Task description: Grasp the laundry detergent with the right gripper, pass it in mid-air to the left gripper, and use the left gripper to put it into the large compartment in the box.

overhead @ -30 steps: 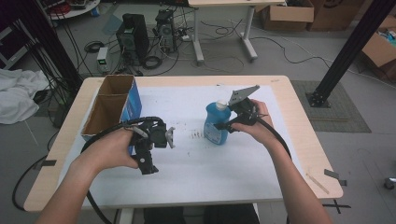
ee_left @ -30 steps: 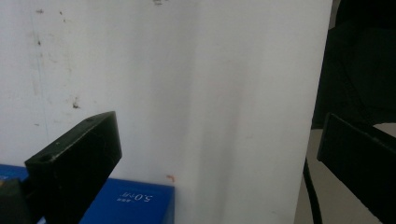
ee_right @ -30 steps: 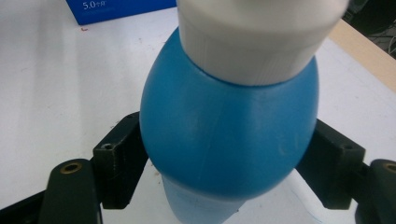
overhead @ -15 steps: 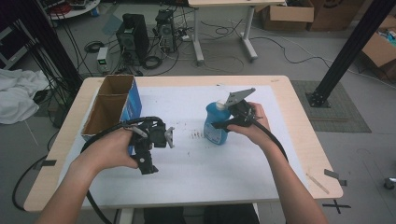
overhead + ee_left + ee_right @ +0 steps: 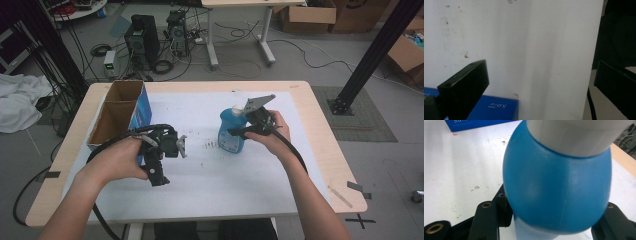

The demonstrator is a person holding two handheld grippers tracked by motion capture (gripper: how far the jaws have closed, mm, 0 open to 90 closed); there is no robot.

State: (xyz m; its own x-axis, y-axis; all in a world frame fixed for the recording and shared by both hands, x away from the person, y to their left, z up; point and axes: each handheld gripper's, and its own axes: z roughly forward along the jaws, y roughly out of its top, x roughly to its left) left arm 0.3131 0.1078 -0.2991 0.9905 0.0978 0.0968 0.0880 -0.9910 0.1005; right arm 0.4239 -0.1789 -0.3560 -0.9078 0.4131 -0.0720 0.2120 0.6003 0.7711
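our right gripper [image 5: 239,131] has just been closing and now has its jaws clamped on the blue bottle [image 5: 231,131], which stands upright mid-table on the white mat [image 5: 260,175]. our left gripper [image 5: 170,150] hangs wide open, holding nothing, beside the cardboard box [image 5: 120,117]. the grasp looks done; we judge lifting and placing the bottle remain.

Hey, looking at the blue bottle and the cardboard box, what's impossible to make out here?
- Blue bottle: label blurred in the high view; base cut off by the bottom edge in the right gripper view.
- Cardboard box: floor of its compartments hidden by its own walls, high view.
- Right tongs: pad contact hidden behind the bottle.
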